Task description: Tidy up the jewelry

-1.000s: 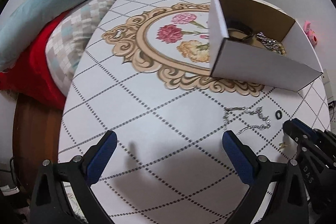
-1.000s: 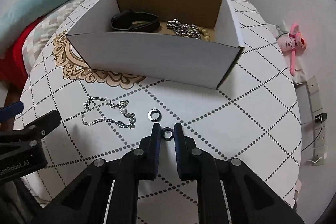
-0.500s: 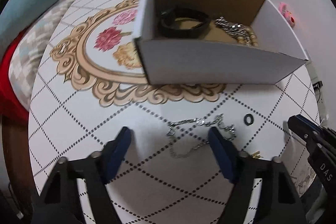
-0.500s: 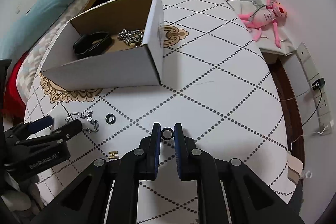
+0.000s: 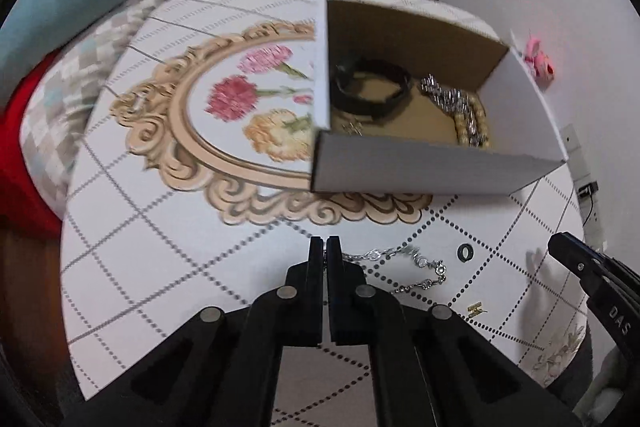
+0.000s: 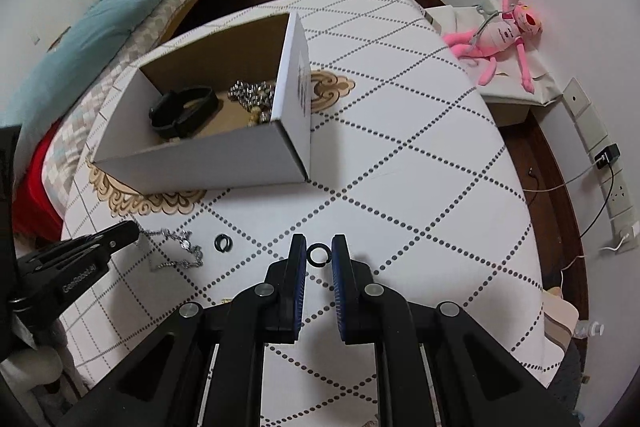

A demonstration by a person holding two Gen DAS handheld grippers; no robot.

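My left gripper (image 5: 325,245) is shut on one end of a silver chain (image 5: 416,261) that trails right across the round table; it also shows in the right wrist view (image 6: 176,247). My right gripper (image 6: 319,253) is shut on a small black ring (image 6: 319,254), held above the table. A second black ring (image 5: 464,251) lies on the table right of the chain, also seen in the right wrist view (image 6: 222,242). A small gold piece (image 5: 476,308) lies near the table's front. The open white cardboard box (image 5: 420,167) holds a black band (image 5: 372,87) and silver and beaded chains (image 5: 460,107).
The table wears a white cloth with dotted diamonds and a flower medallion (image 5: 240,115). A bed with a teal blanket (image 6: 100,27) stands behind. A pink plush toy (image 6: 500,35) lies on a low stand at the right, near wall sockets and cables (image 6: 604,163).
My left gripper has closed from wide open onto the end of the silver chain. My right gripper has lifted with the black ring and turned rightward, away from the box.
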